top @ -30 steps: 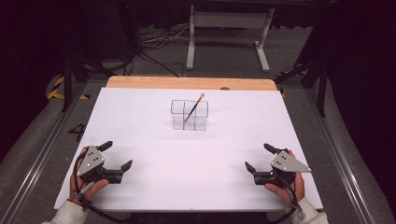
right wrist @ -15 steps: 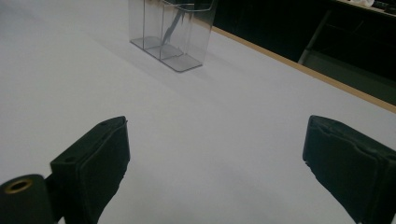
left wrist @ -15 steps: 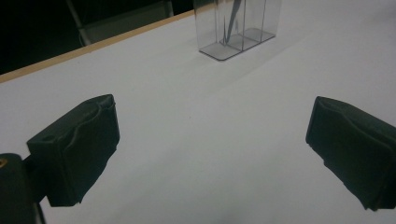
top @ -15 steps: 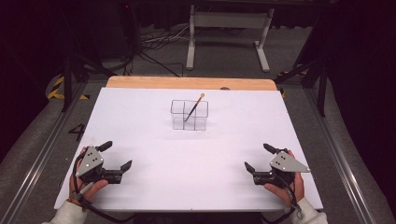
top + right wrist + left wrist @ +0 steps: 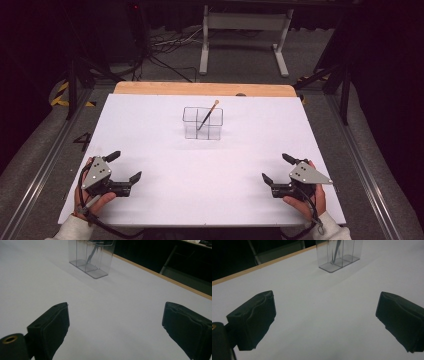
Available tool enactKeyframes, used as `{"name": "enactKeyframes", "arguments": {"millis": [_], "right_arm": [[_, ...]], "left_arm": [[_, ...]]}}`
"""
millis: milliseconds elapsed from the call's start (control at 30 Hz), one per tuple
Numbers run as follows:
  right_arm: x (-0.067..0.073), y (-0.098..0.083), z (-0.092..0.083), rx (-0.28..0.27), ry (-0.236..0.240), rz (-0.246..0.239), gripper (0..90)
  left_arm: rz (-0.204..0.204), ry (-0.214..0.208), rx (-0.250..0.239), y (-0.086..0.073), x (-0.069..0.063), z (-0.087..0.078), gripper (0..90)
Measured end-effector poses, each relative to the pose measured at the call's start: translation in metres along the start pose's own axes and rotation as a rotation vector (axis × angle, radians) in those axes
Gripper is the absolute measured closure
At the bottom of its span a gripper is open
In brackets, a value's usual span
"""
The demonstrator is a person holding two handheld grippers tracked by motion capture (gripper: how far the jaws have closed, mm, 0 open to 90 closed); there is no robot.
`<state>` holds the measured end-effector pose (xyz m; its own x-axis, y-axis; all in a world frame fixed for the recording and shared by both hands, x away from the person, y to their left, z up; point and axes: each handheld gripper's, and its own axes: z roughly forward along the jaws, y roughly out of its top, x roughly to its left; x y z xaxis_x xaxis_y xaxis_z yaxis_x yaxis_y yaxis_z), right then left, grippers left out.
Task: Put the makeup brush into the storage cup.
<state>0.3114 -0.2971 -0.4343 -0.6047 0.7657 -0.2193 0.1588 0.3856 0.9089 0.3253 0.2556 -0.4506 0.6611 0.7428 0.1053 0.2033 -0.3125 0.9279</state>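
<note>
Nothing moved | left gripper jaws apart | right gripper jaws apart | no legible writing

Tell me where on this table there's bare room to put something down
Most of the white table top is bare. The widest free patch lies between the left gripper and the right gripper, in front of the clear organizer. Strips to either side of the organizer are free too. The organizer itself holds a brush.

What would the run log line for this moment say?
left claw: open, empty | right claw: open, empty | brush: leaning in clear holder | holder: mid-table, apart from both claws
</note>
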Motion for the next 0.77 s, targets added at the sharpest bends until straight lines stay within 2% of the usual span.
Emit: {"name": "enactKeyframes", "arguments": {"millis": [767], "right_arm": [[-0.0015,-0.0005,-0.0004,-0.001,-0.004,0.004,8.1]], "left_arm": [[-0.009,-0.007,0.000,0.0000,-0.0005,0.0032,3.5]]}}
